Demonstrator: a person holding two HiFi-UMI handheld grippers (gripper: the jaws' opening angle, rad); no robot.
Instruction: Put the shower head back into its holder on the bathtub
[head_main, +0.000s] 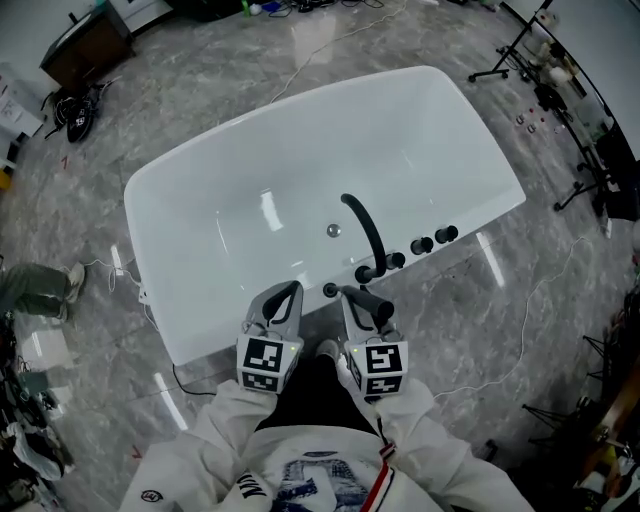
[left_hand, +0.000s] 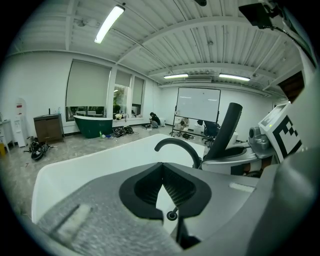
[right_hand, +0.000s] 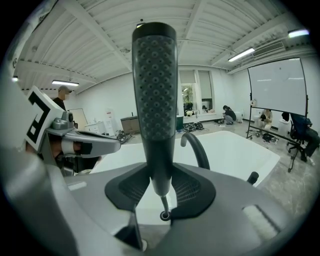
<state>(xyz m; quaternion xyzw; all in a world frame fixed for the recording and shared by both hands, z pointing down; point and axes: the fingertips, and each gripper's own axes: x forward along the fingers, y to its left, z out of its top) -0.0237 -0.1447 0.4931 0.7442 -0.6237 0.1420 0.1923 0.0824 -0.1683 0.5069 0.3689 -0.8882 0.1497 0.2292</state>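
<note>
Right gripper (right_hand: 159, 192) clamped on shower head (right_hand: 154, 90), upright between its jaws with the tapered end just above the holder (right_hand: 164, 216) on the bathtub (head_main: 250, 180) rim; left gripper (left_hand: 162, 172) closed, empty, alongside; best lowered plumb and slowly, released once seated.

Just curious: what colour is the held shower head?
The shower head is black, dotted with small nozzles; clearest in the right gripper view.
</note>
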